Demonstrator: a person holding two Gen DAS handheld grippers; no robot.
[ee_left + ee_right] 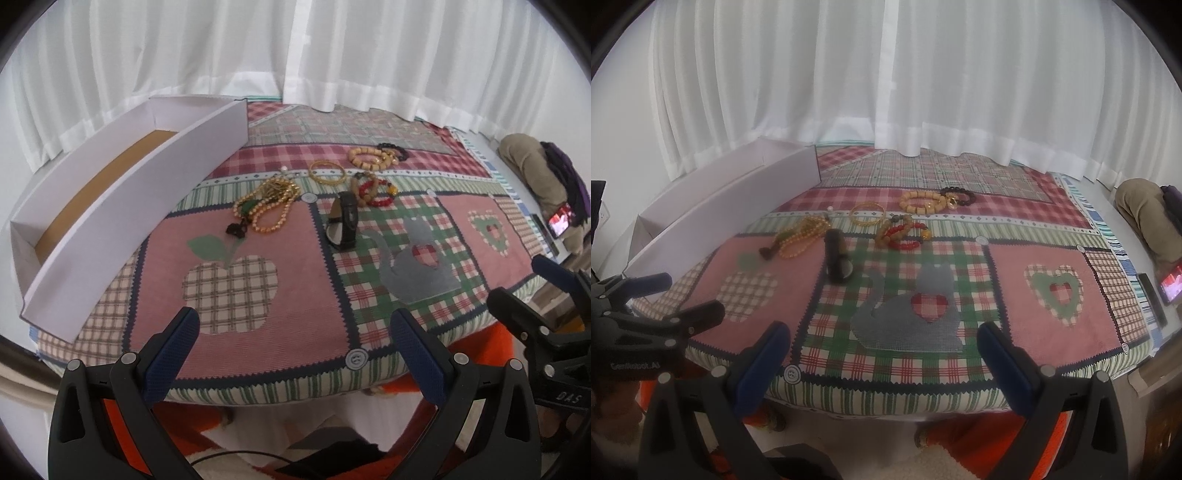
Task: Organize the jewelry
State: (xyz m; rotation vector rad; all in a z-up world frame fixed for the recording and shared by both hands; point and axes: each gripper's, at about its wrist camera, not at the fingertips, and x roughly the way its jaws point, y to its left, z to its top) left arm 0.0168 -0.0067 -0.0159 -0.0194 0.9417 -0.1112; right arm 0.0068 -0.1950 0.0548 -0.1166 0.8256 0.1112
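Note:
Jewelry lies on a patchwork cloth [258, 295] on a table. A gold bead necklace [266, 206] with a dark pendant lies left. A black watch [343, 221] stands beside it. Gold bangles [327, 171], a red bead bracelet [376, 190], a tan bead bracelet [365, 158] and a black bead bracelet [393, 149] lie further back. A long white box [110, 206] with a brown floor sits at the left, empty. My left gripper [295, 332] is open at the near edge. My right gripper [882, 343] is open too, well short of the watch [836, 258] and necklace [801, 236].
White curtains [295, 55] hang behind the table. A person's legs [1145, 218] and a lit phone [1171, 286] are on the floor at the right. Orange fabric [480, 350] shows below the table's near edge.

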